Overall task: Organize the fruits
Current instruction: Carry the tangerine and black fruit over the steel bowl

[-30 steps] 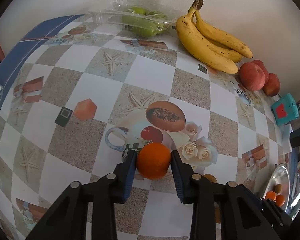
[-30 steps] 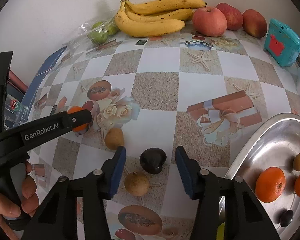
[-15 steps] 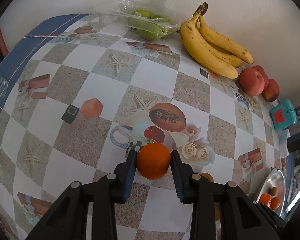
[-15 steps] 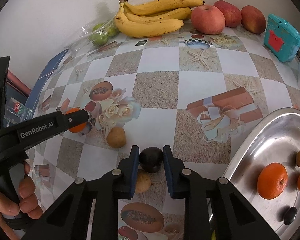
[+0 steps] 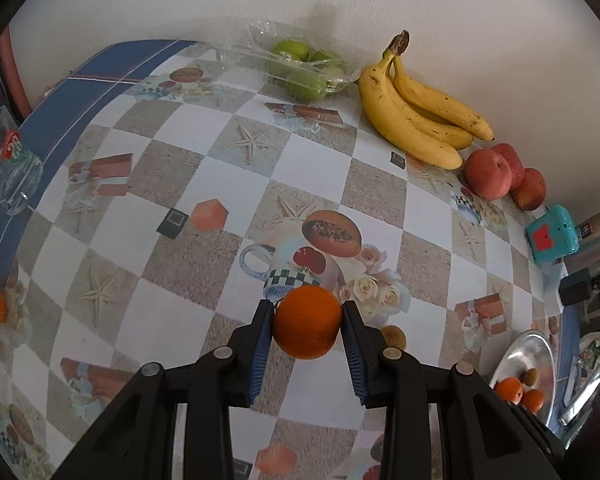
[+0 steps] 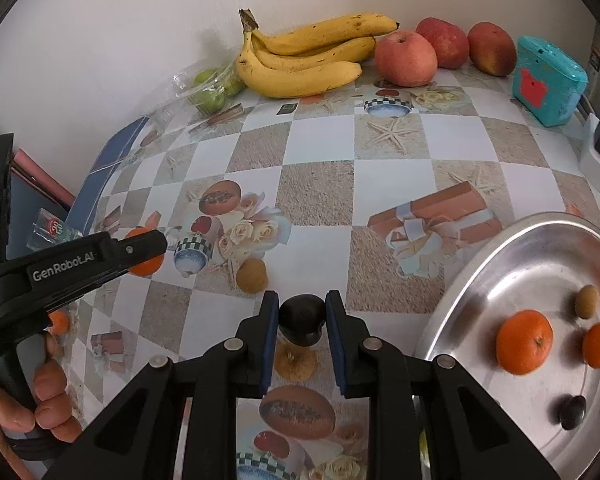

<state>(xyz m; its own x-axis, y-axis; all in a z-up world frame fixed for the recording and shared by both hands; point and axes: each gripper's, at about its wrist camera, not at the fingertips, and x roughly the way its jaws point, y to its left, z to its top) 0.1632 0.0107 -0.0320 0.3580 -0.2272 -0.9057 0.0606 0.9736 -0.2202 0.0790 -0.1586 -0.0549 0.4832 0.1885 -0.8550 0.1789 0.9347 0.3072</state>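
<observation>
The left gripper point(image 5: 307, 322) is clamped on an orange point(image 5: 306, 322), its blue pads pressed to both sides; the underside of the fruit is hidden, so whether it touches the tablecloth point(image 5: 320, 168) cannot be told from this view. From the right wrist view the same orange is mostly covered by the left gripper's black finger. The right gripper point(image 6: 302, 320) is closed on a dark fruit point(image 6: 302, 319), of a kind that cannot be made out. A brown fruit point(image 6: 296, 362) below it is partly hidden by the jaws. Another brown fruit point(image 6: 252, 275) lies free on the cloth nearby.

The metal tray point(image 6: 480, 280) is cut off at the right edge of the frame; it holds two oranges, a small brown fruit and a small dark one. The green fruit point(image 5: 300, 76) at the wall sit inside a clear plastic box, blurred by its glare. A hand point(image 6: 40, 404) shows at the lower left edge, partly cropped.

Against a second ago: the right jaws then stood wide around the dark fruit on the cloth and have since been closing onto it. The left grip on the orange is unchanged. Bananas point(image 5: 416, 120) and apples point(image 5: 496, 176) remain along the wall.
</observation>
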